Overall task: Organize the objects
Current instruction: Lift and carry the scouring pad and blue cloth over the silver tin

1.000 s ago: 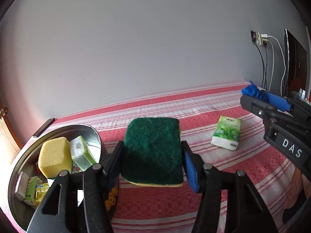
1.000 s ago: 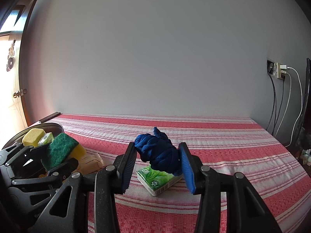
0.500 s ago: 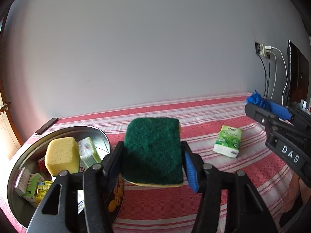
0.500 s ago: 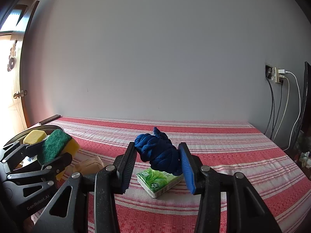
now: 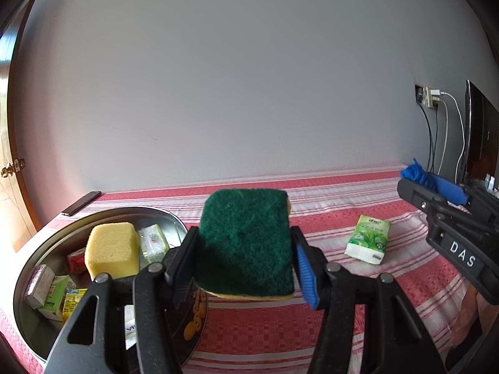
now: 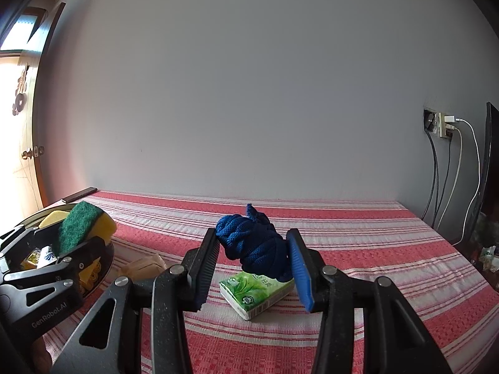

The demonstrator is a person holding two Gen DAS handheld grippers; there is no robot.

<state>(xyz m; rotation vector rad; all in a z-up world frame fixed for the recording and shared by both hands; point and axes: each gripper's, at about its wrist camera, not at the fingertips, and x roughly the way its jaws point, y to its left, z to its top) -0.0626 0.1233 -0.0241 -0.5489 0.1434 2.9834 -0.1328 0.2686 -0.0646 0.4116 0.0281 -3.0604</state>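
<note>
My left gripper [image 5: 244,251] is shut on a green-topped yellow scouring sponge [image 5: 246,240], held above the right rim of a round metal tin [image 5: 29,275]. The tin holds a plain yellow sponge [image 5: 112,249] and several small packets. My right gripper [image 6: 254,257] is shut on a bundle of blue rope [image 6: 252,243], raised over a green tissue pack [image 6: 257,290] lying on the red striped cloth. In the right wrist view the left gripper [image 6: 82,233] with its sponge [image 6: 79,226] appears at the left over the tin [image 6: 106,268].
A dark phone [image 5: 81,202] lies at the table's back left corner. Cables hang from a wall socket [image 5: 428,96] at the right beside a dark screen [image 5: 478,137]. A tan object [image 6: 143,266] lies on the cloth right of the tin. A wooden door [image 5: 12,143] stands far left.
The left gripper has turned slightly left with the sponge, so more of the tin shows. The right gripper and the rope have stayed in place.
</note>
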